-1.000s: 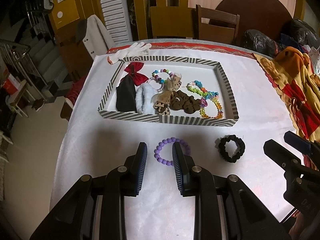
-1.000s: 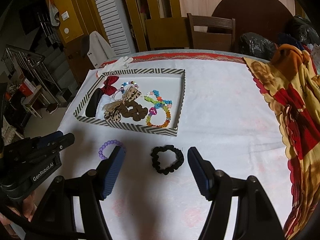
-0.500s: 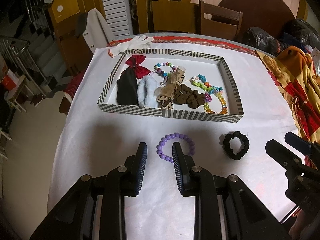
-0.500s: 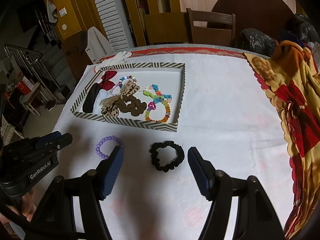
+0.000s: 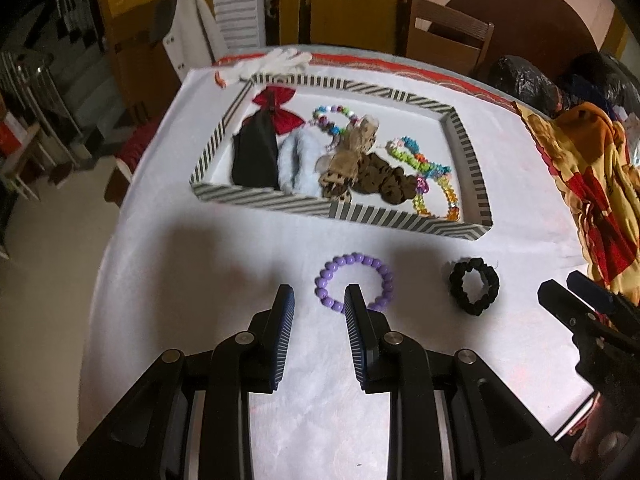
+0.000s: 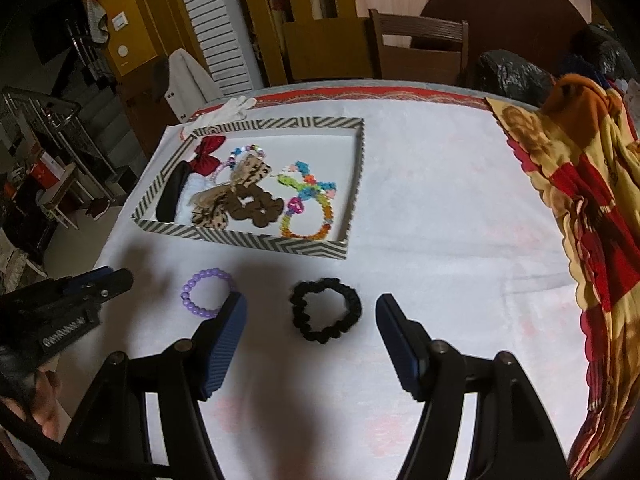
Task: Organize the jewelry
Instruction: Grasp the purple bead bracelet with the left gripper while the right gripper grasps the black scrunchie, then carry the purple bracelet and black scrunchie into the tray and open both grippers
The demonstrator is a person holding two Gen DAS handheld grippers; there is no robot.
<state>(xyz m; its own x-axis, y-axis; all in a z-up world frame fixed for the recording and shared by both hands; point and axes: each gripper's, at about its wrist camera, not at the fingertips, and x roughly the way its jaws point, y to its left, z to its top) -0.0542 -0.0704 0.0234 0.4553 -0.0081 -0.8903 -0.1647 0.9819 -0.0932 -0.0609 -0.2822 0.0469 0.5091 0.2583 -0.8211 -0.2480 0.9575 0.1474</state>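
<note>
A purple bead bracelet [image 5: 352, 258] [image 6: 188, 297] and a black scrunchie [image 5: 456, 280] [image 6: 349, 300] lie on the white tablecloth in front of a striped tray [image 5: 260, 197] [image 6: 240, 240]. My left gripper [image 5: 320, 300] [image 6: 100, 280] hangs open above the cloth. Its right finger covers the bracelet's near edge, and nothing is gripped. My right gripper [image 6: 310, 299] [image 5: 580, 312] stands wide open, with the scrunchie lying just past its tips, untouched.
The tray holds a red bow [image 5: 278, 109], a black piece, a pale blue fluffy band, a leopard bow, a brown scrunchie and bead bracelets. A white glove [image 5: 276, 62] lies behind it. A red-yellow cloth [image 6: 592, 184] covers the right side. The table drops off at left; chairs stand behind.
The left gripper has sunk a little and tilted, so the tray looks nearer and the bracelet sits slightly right of its fingers. The right gripper has scarcely moved.
</note>
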